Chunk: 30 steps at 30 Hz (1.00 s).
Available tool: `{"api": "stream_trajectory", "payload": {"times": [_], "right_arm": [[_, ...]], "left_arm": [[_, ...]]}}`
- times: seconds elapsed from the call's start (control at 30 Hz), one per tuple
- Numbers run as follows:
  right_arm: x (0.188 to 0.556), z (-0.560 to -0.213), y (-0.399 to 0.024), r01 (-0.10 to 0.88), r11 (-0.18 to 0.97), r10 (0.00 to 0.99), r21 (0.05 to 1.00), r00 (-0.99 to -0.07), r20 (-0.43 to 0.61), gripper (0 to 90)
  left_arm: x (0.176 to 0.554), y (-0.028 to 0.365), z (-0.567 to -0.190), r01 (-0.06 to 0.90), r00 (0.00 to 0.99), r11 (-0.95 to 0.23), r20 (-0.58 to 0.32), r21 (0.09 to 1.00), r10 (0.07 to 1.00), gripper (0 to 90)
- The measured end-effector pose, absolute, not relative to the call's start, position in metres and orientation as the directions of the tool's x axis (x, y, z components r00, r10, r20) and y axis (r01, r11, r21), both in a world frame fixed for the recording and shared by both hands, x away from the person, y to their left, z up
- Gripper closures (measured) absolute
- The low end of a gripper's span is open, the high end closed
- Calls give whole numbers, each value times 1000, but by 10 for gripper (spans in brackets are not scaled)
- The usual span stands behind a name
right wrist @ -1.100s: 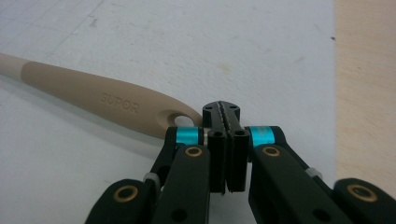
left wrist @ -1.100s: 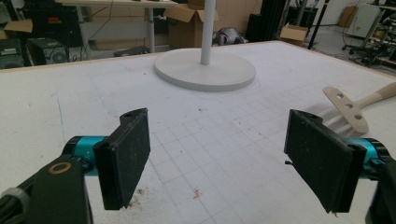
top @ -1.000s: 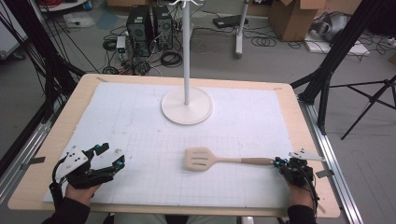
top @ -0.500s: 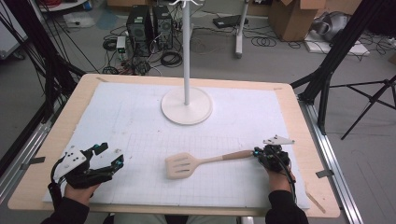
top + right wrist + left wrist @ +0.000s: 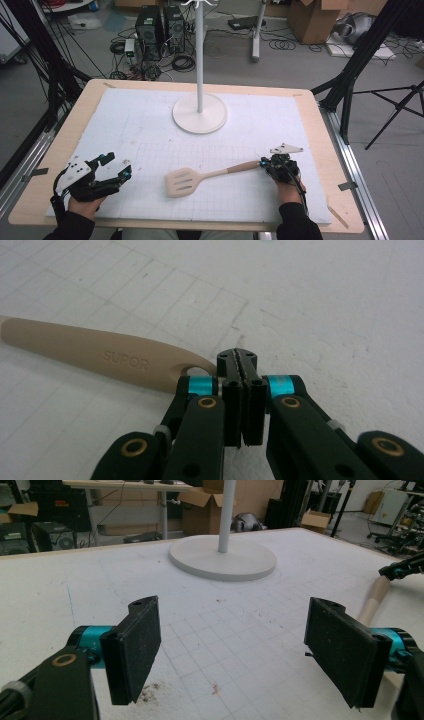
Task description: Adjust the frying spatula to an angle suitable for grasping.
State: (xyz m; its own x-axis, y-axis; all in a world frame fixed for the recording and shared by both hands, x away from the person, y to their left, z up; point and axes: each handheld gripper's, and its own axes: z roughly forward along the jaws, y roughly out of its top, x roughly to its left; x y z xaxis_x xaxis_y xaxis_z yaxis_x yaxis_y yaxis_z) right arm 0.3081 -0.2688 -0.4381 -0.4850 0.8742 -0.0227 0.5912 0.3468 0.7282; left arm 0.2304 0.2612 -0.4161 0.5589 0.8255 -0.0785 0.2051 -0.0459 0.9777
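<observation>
A beige slotted spatula (image 5: 210, 176) lies on the white gridded mat (image 5: 140, 125), head to the left and handle running up-right. My right gripper (image 5: 264, 164) sits at the handle's end, jaws shut together with nothing between them. In the right gripper view the handle (image 5: 100, 357), stamped SUPOR, touches the left side of the shut right gripper (image 5: 237, 360). My left gripper (image 5: 117, 165) rests at the front left of the mat, open and empty. In the left gripper view the left gripper (image 5: 240, 650) has its pads wide apart, and the handle (image 5: 372, 597) shows at the far right.
A white coat stand with a round base (image 5: 200, 120) rises from the middle back of the mat; the same base (image 5: 222, 560) shows ahead of the left jaws. The wooden table edge (image 5: 340, 165) frames the mat. Computers, cables and boxes lie on the floor beyond.
My right gripper has moved left and slightly away from the table's right edge, and the spatula has slid left with it and tilted. The left gripper has stayed put.
</observation>
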Motion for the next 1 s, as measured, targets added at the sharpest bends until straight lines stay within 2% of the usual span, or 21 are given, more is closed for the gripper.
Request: {"api": "stream_trajectory", "payload": {"times": [0.47,0.5,0.6,0.63,0.67,0.7,0.73,0.8,0.9,0.93,1.0], "right_arm": [[309,-437,-242,562,381,833,734,-553,-10,882],[309,-436,-242,563,380,836,733,-548,-13,846],[307,-432,-250,564,320,860,761,-511,17,650],[307,-432,-250,564,320,860,761,-511,17,650],[302,-425,-257,539,259,879,802,-475,35,505],[302,-425,-257,539,259,879,802,-475,35,505],[295,-415,-264,511,199,891,836,-449,62,356],[286,-406,-270,482,139,896,865,-434,98,285],[274,-398,-272,454,129,889,882,-448,100,236],[263,-393,-274,428,132,870,894,-483,102,194],[250,-392,-276,402,115,852,908,-510,118,188]], "left_arm": [[230,262,-416,205,557,-41,-82,978,826,228],[230,262,-416,205,557,-41,-82,978,826,228],[230,263,-415,204,558,-40,-82,978,826,228],[230,263,-415,204,558,-40,-82,978,826,228],[229,264,-415,203,557,-35,-86,979,826,228],[229,264,-415,203,557,-35,-86,979,826,228],[230,265,-416,205,560,-32,-91,978,824,228],[230,265,-416,207,564,-27,-97,978,820,225],[230,265,-416,207,570,-27,-98,978,816,225],[230,263,-415,206,574,-22,-102,978,813,225],[229,262,-415,200,576,-14,-106,980,810,215]]}}
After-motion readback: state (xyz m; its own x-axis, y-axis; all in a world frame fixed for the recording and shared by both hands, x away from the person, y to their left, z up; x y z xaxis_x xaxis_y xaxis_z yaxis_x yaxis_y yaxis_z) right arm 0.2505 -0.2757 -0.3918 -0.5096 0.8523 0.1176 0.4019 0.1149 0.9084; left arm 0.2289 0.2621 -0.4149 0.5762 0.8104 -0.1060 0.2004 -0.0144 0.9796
